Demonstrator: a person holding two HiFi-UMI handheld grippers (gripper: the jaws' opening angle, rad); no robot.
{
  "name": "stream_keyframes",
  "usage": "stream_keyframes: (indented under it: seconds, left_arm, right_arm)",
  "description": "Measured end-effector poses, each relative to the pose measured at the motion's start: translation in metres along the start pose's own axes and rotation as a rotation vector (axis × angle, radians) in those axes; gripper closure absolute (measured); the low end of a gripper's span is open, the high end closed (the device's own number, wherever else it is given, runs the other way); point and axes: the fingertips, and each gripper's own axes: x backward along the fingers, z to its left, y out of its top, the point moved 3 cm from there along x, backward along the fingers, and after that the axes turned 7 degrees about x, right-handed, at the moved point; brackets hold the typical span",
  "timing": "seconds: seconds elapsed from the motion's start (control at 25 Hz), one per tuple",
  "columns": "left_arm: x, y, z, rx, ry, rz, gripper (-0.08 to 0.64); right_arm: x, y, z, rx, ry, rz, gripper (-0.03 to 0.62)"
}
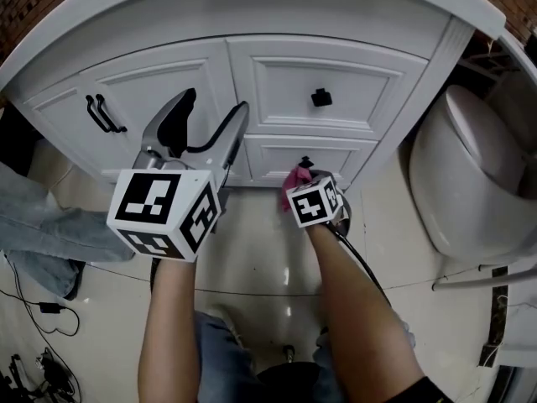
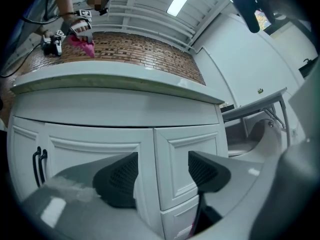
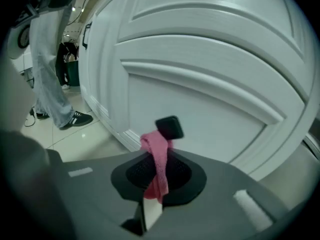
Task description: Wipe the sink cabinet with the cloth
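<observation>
Right tool (image 3: pixel 160 173) pinches pink cloth (image 3: pixel 156 154), its length running toward the cabinet drawer (image 3: pixel 215 116); left tool (image 2: pixel 162 173) spread

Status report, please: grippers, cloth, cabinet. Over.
Left gripper open, empty. Right gripper shut on pink cloth, near lower drawer. Nothing blocking.

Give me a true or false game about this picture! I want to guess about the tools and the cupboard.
1. The right tool grips a pink cloth. True.
2. The left tool holds a sponge. False: it is open and empty.
3. The sink cabinet is brown. False: it is white.
4. A toilet stands beside the sink cabinet. True.
</observation>
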Motion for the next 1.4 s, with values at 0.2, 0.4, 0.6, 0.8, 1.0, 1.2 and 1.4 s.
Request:
stream_keyframes:
  seconds: [0.2, 0.4, 0.6, 0.8, 1.0, 1.2, 1.4]
  left_arm:
    - [-0.003, 0.005, -0.015, 0.012, -0.028, -0.024, 0.242]
    - [-0.004, 0.006, -0.017, 0.021, -0.029, -0.034, 0.242]
    - [-0.002, 0.012, -0.009, 0.043, -0.014, -0.058, 0.242]
    - [-0.003, 0.010, -0.007, 0.047, -0.013, -0.056, 0.242]
    - [0.003, 0.008, 0.007, 0.027, 0.012, -0.039, 0.242]
    - [0.016, 0.005, 0.028, 0.016, 0.052, -0.019, 0.242]
    - [0.024, 0.002, 0.033, -0.023, 0.052, 0.008, 0.242]
  right_arm:
    - [0.026, -0.041, -0.066, -0.100, -0.160, 0.076, 0.568]
    - [0.060, -0.087, -0.137, -0.236, -0.363, 0.144, 0.568]
    - [0.030, -0.084, -0.099, -0.284, -0.043, 0.059, 0.568]
    - [0.003, -0.019, 0.011, -0.015, 0.243, -0.082, 0.568]
    - [-0.019, 0.026, 0.080, 0.007, 0.275, -0.142, 0.568]
    - [-0.041, 0.039, 0.117, -0.010, 0.254, -0.110, 0.568]
    - [-0.051, 0.017, 0.089, -0.121, 0.163, -0.018, 0.568]
